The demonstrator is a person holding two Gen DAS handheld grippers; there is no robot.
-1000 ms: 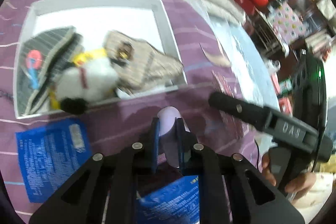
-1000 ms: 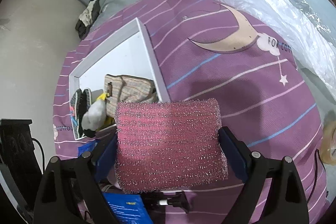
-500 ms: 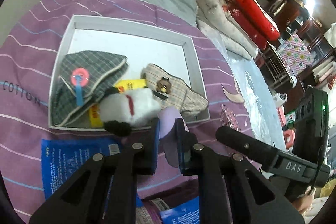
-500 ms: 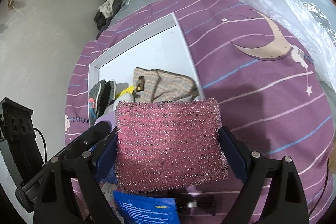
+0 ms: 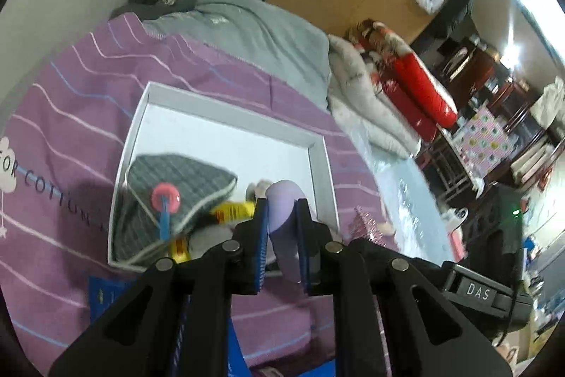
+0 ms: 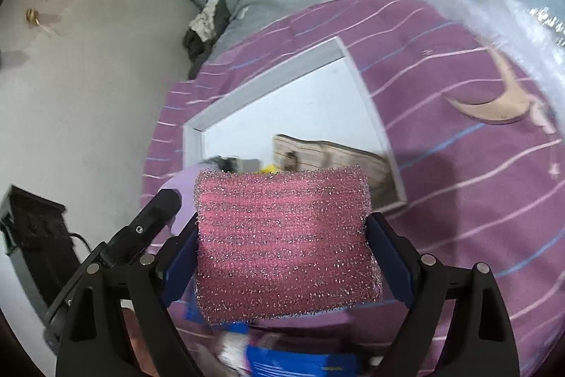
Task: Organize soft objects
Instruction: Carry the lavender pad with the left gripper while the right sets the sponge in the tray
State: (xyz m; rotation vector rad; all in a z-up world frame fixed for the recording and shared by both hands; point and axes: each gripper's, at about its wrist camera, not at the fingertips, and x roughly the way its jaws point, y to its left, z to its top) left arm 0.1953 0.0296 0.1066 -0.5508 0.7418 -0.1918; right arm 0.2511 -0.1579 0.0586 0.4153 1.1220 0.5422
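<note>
Pink, glittery and coarse-knit, the scrub sponge (image 6: 284,242) fills the lower centre of the right wrist frame, a thick rectangle clamped by its short sides in the right gripper (image 6: 284,248), in front of the white tray (image 6: 367,94). Lower centre of the left wrist frame, the left gripper (image 5: 280,228) pinches a smooth lilac soft piece (image 5: 282,218) above the tray's near edge, beside a grey checked pouch (image 5: 176,179) on the purple striped sheet (image 5: 70,101)

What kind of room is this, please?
Probably a bedroom in a home: the white tray lies on a purple striped bedsheet, with a grey blanket and folded quilts behind it, and household furniture at the far side.
</note>
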